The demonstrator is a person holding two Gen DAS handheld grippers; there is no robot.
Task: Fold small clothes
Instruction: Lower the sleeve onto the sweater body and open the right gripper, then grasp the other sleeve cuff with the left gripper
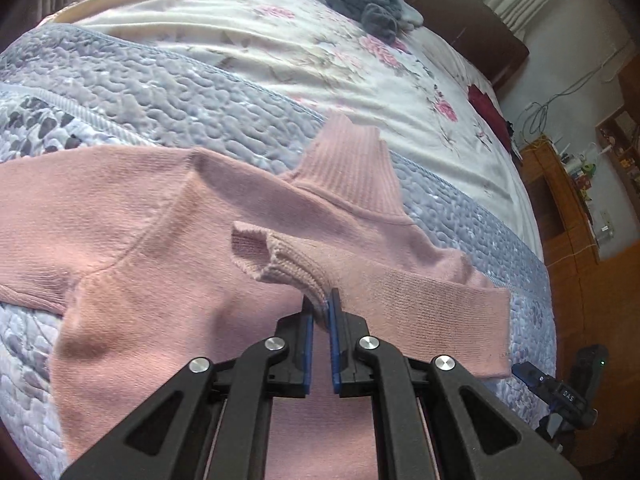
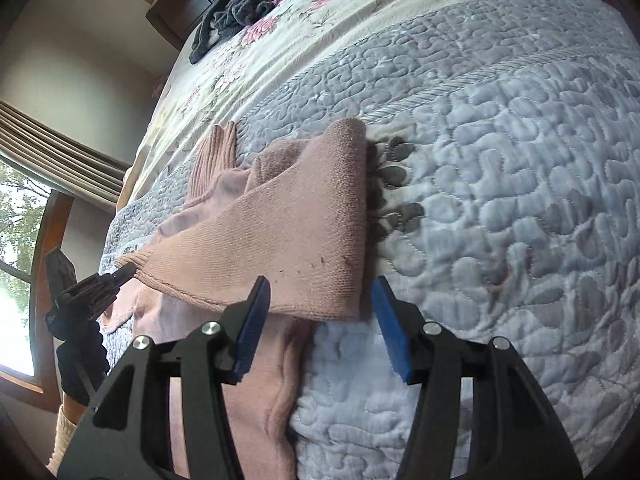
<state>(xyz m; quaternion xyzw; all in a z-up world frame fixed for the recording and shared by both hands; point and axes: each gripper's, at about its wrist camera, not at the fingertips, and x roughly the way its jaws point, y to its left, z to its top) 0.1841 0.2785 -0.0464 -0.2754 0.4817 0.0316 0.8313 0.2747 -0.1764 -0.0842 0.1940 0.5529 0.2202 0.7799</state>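
the pink knitted turtleneck sweater [image 1: 168,216] lies flat on the blue-grey quilted bedspread [image 1: 132,92]. the left claw [image 1: 321,304] grips its ribbed sleeve cuff [image 1: 276,260]. the right claw [image 2: 320,300] is open, straddling the folded sleeve end.

Soft daylight fills both views, coming from the window [image 2: 16,264] at the left edge of the right wrist view, where the panes are blown out to white. Shadows are faint, the darkest lying just right of the pink sweater [image 2: 304,232] on the quilt [image 2: 500,160]. Strong fisheye bending curves the bed, the corners fall to black, and focus is a little soft throughout.
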